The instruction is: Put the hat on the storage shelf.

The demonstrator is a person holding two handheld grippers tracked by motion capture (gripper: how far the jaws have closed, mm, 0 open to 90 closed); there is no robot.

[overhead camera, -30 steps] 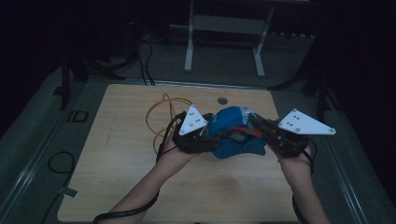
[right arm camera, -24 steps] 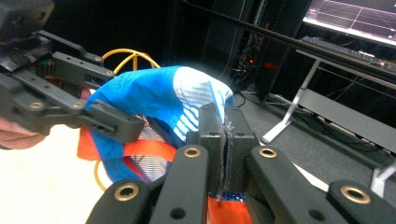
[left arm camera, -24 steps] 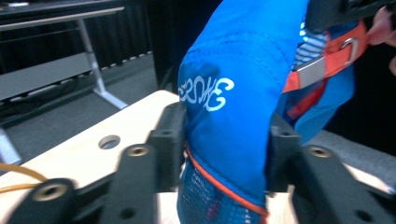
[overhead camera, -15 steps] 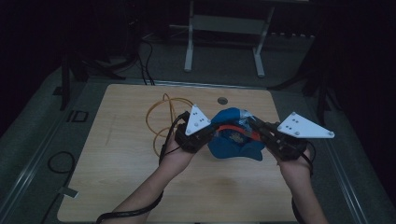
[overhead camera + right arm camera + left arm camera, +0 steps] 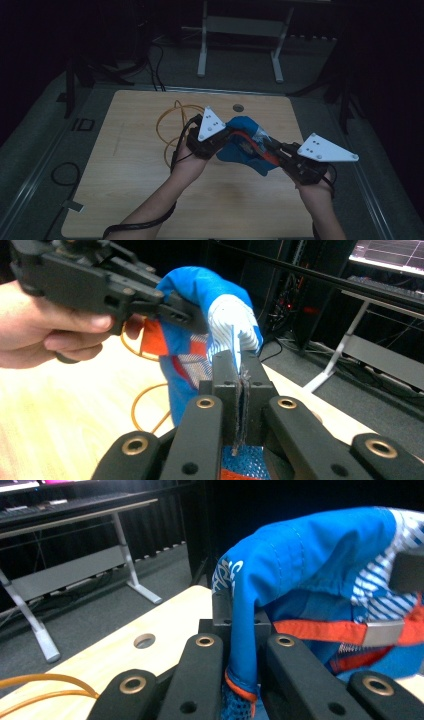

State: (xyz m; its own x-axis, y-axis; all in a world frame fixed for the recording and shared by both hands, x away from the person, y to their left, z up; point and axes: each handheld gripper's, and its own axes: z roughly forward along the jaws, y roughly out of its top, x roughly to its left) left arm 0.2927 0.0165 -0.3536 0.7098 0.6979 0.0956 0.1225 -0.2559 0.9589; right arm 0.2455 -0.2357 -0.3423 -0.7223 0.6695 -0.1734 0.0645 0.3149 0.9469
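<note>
Orange cable [image 5: 170,125] left of tongs [image 5: 227,137]

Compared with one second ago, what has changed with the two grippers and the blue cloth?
The left gripper has just closed its jaws on an edge of the blue garment, so it now grips it; a second ago it only reached into the cloth. The garment is now lifted and stretched between both grippers. The right gripper stayed clamped on the other edge. The orange cable and the table are unchanged.

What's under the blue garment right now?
The blue garment hangs lifted between the left gripper and the right gripper, above the wooden table. The tabletop directly beneath it is hidden.
</note>
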